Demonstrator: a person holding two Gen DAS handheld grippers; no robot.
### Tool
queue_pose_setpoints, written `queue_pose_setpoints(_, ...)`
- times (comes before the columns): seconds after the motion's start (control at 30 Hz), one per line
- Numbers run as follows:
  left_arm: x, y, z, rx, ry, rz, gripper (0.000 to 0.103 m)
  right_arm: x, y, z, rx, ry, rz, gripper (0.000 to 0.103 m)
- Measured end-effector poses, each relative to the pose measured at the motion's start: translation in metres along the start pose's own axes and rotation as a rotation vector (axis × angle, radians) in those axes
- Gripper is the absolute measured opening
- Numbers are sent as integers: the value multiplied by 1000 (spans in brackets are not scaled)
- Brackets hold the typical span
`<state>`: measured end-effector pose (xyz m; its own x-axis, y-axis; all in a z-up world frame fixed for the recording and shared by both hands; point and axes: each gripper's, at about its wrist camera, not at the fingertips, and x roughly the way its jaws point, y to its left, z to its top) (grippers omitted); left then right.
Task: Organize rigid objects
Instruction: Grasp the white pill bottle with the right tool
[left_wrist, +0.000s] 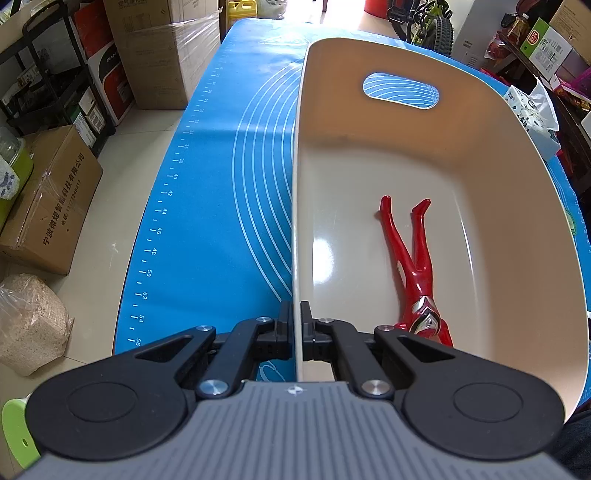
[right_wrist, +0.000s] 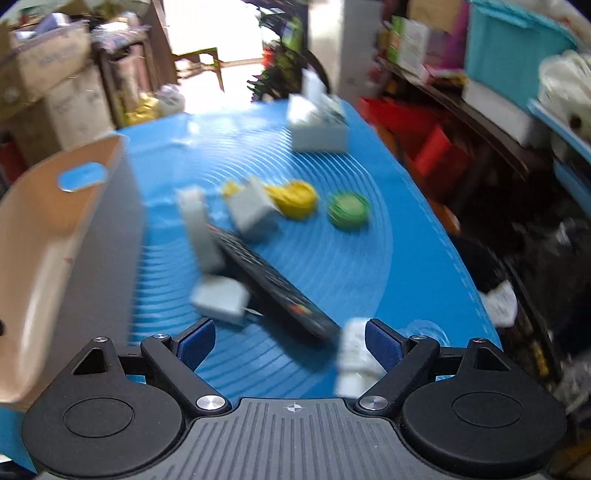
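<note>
Along the near left wall of the beige basket, the left tool is clenched on the rim, one finger inside and one outside. A red toy figure already lies on the basket floor, just right of that tool. The right tool hangs released over the blue mat on the tabletop, its blue pads spread wide and nothing between them.

The right view is smeared by motion, so a hasty reach looks like the main risk: the black remote lies diagonally just ahead of the tool with a small white block touching its left side and a white piece against the right finger, and closing now would likely knock or pinch the wrong item. A grey box, a yellow object and a green disc sit farther off, right of the basket. If the rim grip slips, the basket may shift.
</note>
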<state>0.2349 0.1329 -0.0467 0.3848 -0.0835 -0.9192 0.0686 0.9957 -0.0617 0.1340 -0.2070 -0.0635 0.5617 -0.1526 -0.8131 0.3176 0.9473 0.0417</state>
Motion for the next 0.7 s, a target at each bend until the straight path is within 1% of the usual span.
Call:
queue_pose_setpoints(0.07,0,0,0,-1,0,-1,4,9,-8,-3,10,20,-17,89)
queue_pose_setpoints(0.13,0,0,0,-3,0,-2,4,17,-8,-9,-8,37,-46,89)
queue_pose_setpoints(0.3,0,0,0,-3,0,-2,4,32,-7,-17,-78,34,-100,88)
queue_pose_setpoints(0.37,0,0,0,-3,0,-2,4,37,-9,-20,-87,46,-104,87)
queue_pose_setpoints(0.43,0,0,0,-2,0,-2,4,42,-14,-21,-80,51,-95,83)
queue_pose_setpoints(0.5,0,0,0,-2,0,-2,4,47,-20,-22,-61,52,-73,75)
queue_pose_setpoints(0.53,0,0,0,-2,0,-2,4,48,-24,-22,-43,51,-59,75)
queue_pose_setpoints(0.6,0,0,0,-2,0,-2,4,49,-30,-22,-5,46,-36,68)
queue_pose_setpoints(0.63,0,0,0,-2,0,-1,4,48,-31,-21,3,41,-35,63)
queue_pose_setpoints(0.7,0,0,0,-2,0,-1,4,46,-31,-21,-7,34,-33,46)
